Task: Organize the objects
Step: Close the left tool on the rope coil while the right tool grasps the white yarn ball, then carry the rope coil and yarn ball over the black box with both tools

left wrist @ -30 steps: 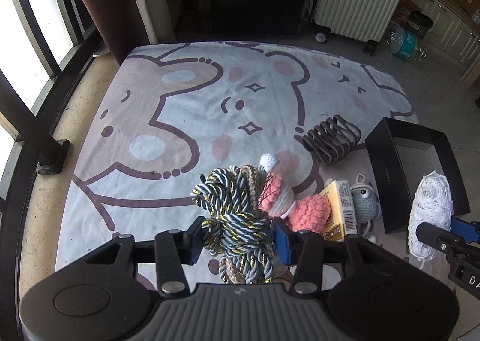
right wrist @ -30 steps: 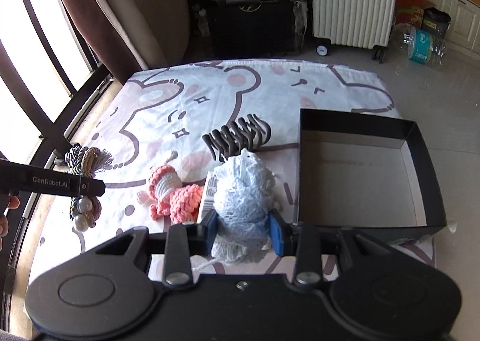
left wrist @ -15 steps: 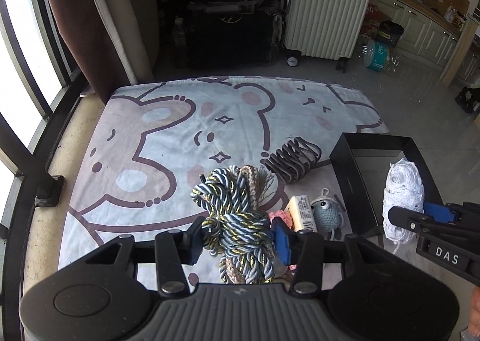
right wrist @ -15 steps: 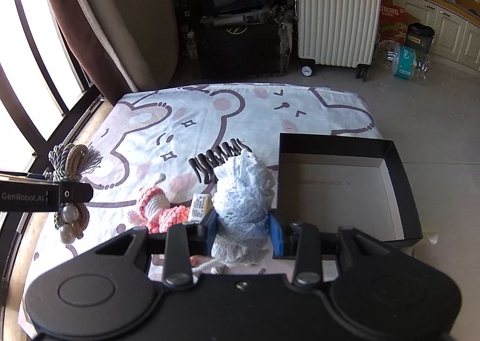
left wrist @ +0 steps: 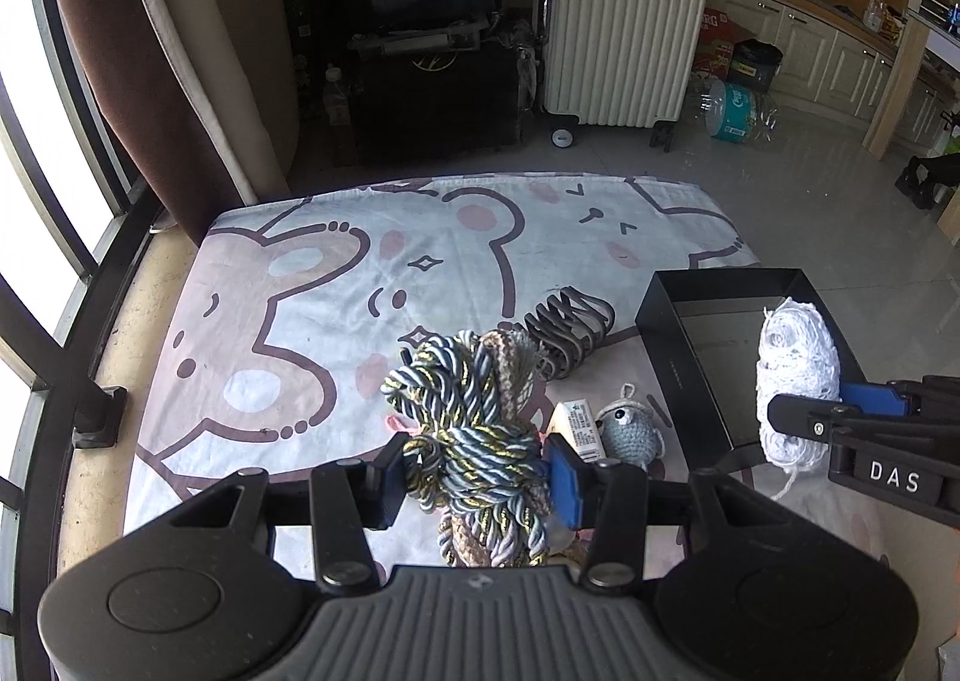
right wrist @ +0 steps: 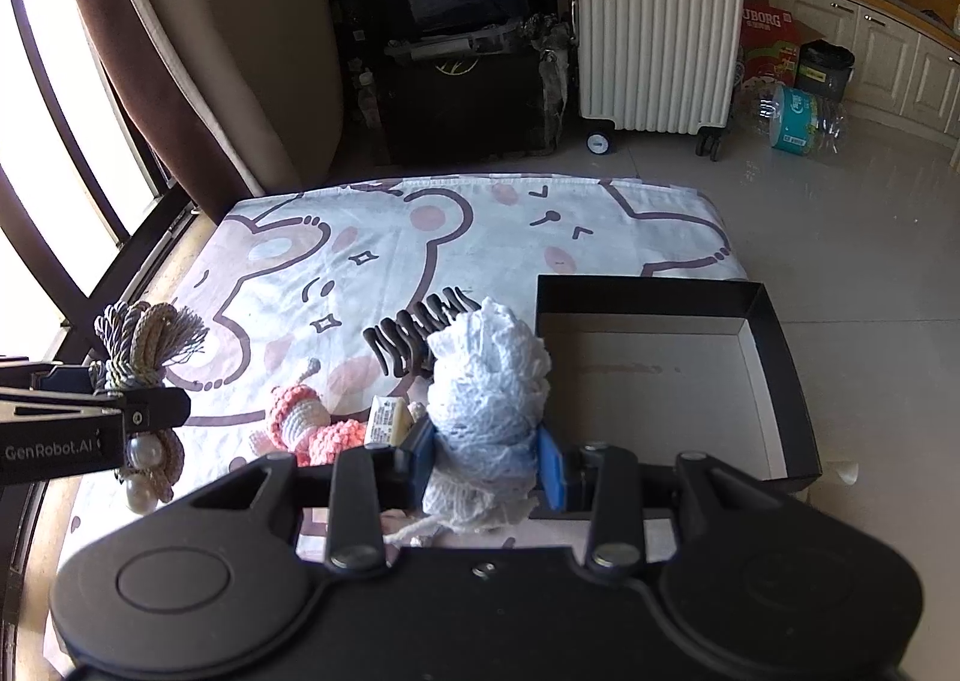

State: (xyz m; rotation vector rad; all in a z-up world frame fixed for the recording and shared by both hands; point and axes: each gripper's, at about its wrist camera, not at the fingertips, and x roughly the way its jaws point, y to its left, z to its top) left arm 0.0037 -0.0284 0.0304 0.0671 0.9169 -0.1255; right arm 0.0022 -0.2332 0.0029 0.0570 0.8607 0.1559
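Note:
My left gripper (left wrist: 474, 471) is shut on a bundle of blue, grey and gold twisted cord (left wrist: 474, 417) with tassels, held above the bear-print blanket (left wrist: 336, 285). My right gripper (right wrist: 485, 459) is shut on a white lace bundle (right wrist: 489, 381), lifted near the left wall of the open black box (right wrist: 666, 381). In the left wrist view the lace bundle (left wrist: 795, 357) hangs over the box (left wrist: 678, 357). In the right wrist view the cord bundle (right wrist: 144, 345) with pearl beads sits at far left in the left gripper (right wrist: 141, 411).
On the blanket lie a dark claw hair clip (left wrist: 567, 330), a small yellow-white carton (left wrist: 579, 429), a grey crochet toy (left wrist: 630, 429) and a pink crochet doll (right wrist: 306, 423). A white suitcase (right wrist: 657, 27) and dark luggage stand behind. Window bars run along the left.
Both grippers have risen with their bundles, so the blanket and box look smaller and lower. The pink doll is now almost hidden behind the cord in the left wrist view.

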